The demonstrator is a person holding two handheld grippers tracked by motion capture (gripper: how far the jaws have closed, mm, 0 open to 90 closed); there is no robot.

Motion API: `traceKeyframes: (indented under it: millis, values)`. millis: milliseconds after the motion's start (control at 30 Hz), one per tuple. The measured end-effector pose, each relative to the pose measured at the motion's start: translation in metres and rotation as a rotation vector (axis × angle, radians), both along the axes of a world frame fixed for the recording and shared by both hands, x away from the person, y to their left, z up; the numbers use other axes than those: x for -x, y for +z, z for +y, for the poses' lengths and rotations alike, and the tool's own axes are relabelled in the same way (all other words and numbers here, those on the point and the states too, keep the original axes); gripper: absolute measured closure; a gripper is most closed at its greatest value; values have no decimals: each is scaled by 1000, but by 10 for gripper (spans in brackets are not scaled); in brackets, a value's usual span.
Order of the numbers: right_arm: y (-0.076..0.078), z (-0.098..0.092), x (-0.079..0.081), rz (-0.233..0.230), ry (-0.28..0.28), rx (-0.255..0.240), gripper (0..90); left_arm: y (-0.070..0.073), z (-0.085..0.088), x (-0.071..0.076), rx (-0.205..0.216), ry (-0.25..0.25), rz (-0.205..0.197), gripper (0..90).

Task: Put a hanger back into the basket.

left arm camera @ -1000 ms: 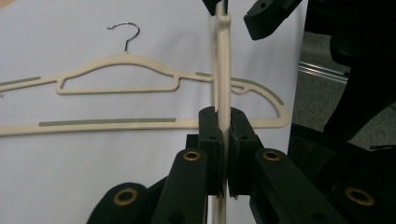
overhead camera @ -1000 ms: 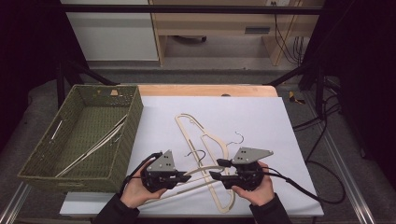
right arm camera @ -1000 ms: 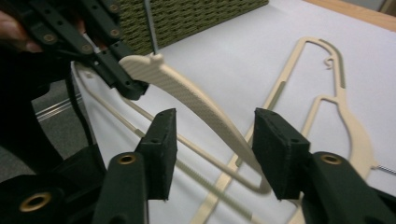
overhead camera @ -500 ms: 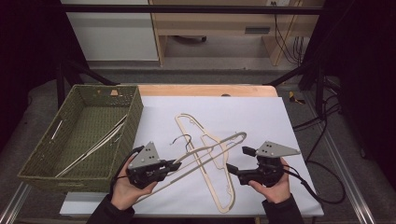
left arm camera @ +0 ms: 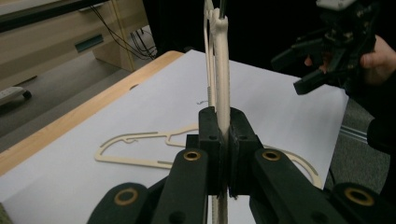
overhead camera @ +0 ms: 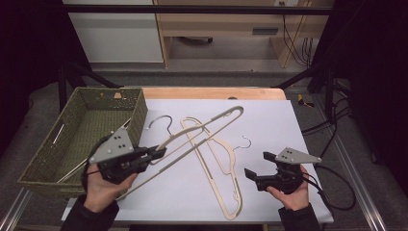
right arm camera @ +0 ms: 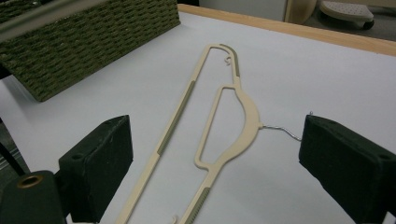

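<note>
The room is dim around the edges, with a pale wooden desk [overhead camera: 226, 24] at the back, a white cabinet panel [overhead camera: 113, 31] beside it and black cables [overhead camera: 293, 38] hanging near the desk's right leg. Grey floor runs behind the table. The table [overhead camera: 211, 93] itself shows a strip of light wood along its far edge; most of its top is covered by a big white sheet [overhead camera: 269, 125].

On the left end of the table sits a green woven basket [overhead camera: 45, 166], long and rectangular, with pale rods lying inside it against the near wall.

Two cream plastic hangers are at work here. The lifted hanger [overhead camera: 202, 132] is off the sheet, slanting up and away from the person's left, its metal hook [overhead camera: 161, 120] pointing toward the basket. The left gripper [overhead camera: 161, 153] is clamped hard on one of its thin bars; from the left gripper view the bar [left arm camera: 222, 70] runs straight up between the pressed pads. The flat hanger [overhead camera: 226, 173] lies on the sheet beneath and across it, its small wire hook [overhead camera: 246, 141] toward the right.

The right gripper [overhead camera: 257, 166] sits low over the sheet, just right of the flat hanger. Its jaws have just been opening and stand wide apart with nothing gripped; in its own view the flat hanger [right arm camera: 243, 112] lies on the sheet below the gap.
</note>
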State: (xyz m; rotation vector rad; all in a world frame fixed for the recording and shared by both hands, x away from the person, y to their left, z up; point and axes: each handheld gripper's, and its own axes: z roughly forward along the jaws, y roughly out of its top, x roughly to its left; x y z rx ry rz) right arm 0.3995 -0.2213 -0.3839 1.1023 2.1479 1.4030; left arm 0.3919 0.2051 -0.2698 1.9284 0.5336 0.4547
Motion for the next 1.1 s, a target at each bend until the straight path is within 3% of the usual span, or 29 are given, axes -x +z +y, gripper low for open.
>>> traceKeyframes:
  millis: [267, 467, 633, 767, 1100]
  values:
    - [1, -9, 2, -7, -30, -14, 101, 28, 39, -21, 13, 82, -3, 861]
    - [-1, -10, 1, 3, -40, -21, 100, 36, 70, -36, -9, 173, -20, 861]
    - [-2, -12, 1, 1, -43, -14, 99, 35, 97, -49, -24, 231, -20, 861]
    - [-3, -11, 0, 4, -39, -11, 98, 31, 116, -57, -68, 270, -17, 861]
    - [-4, -10, -1, 11, -38, -12, 99, 11, 157, -76, -116, 345, 0, 861]
